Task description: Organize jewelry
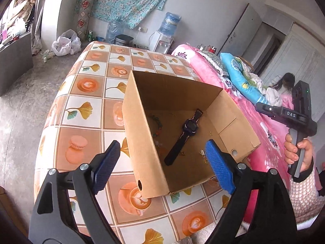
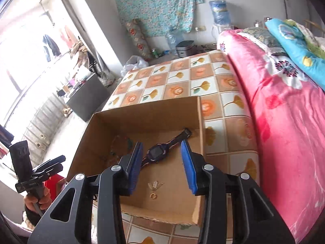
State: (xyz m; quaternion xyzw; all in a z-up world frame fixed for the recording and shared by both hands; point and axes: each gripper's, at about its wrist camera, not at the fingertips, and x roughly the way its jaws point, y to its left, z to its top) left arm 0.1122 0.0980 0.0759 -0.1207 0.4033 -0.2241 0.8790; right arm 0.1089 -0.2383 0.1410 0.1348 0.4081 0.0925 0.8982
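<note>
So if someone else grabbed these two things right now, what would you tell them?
Left hand-held gripper: open, empty, above the near side of the cardboard box.
Right hand-held gripper: open, empty, over the watch.
In the box: watch, beaded bracelet, small gold earrings, gold ring.
Done: those pieces lie loose in the box.
Left: I see no jewelry on the tablecloth; tidying inside may remain.

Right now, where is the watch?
The watch lies flat on the floor of the open cardboard box, diagonally near its middle; in the right wrist view it sits beyond the open right hand-held gripper.
</note>
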